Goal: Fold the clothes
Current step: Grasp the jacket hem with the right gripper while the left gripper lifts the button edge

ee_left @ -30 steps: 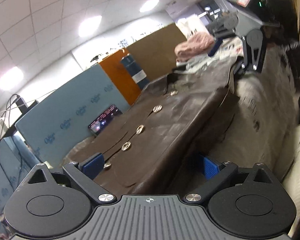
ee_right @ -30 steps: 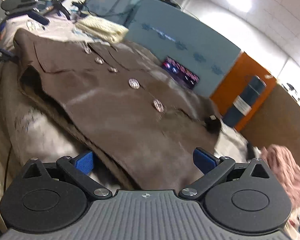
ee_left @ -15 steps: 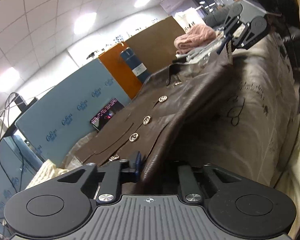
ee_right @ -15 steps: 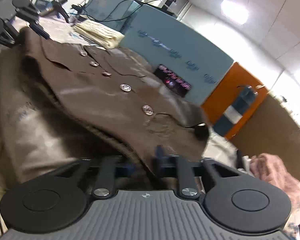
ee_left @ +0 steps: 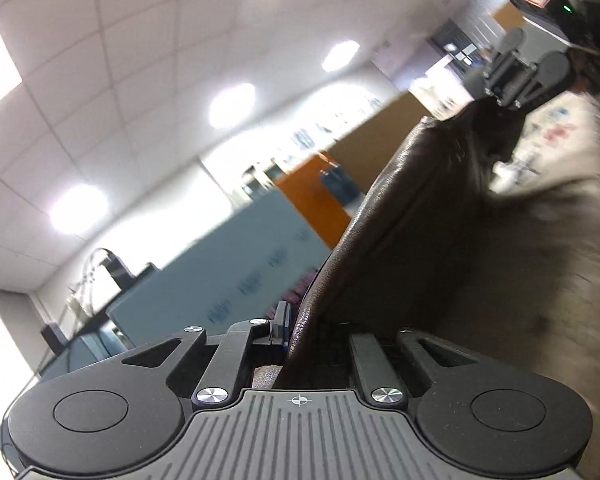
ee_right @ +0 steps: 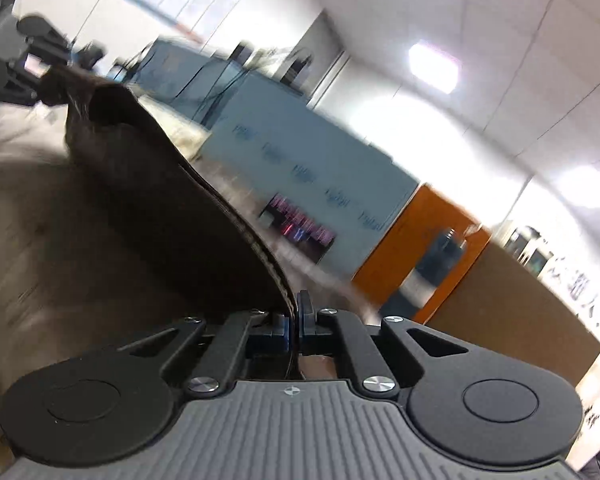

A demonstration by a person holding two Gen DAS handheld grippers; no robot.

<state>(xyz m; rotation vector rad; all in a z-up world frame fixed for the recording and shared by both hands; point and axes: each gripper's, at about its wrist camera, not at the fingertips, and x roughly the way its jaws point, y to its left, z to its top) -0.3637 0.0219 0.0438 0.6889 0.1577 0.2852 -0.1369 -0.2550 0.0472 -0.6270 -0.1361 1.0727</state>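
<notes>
A dark brown coat (ee_left: pixel 412 216) hangs lifted between both grippers, its edge stretched taut. My left gripper (ee_left: pixel 300 320) is shut on one end of the coat's edge. My right gripper (ee_right: pixel 294 320) is shut on the other end of the coat (ee_right: pixel 148 184). The right gripper also shows far off in the left wrist view (ee_left: pixel 520 76), and the left gripper shows far off in the right wrist view (ee_right: pixel 16 80). The coat's buttons are hidden. The cloth below it is blurred.
A grey-brown cover (ee_left: pixel 540 280) lies over the table beneath the coat. Behind stand a light blue partition (ee_right: pixel 300 152), an orange panel (ee_right: pixel 404 256) and a brown board (ee_right: pixel 500 312). The ceiling fills the upper half of both views.
Both grippers closed on the coat's edge about half a second ago and have since lifted it up off the table; both cameras now tilt toward the ceiling.
</notes>
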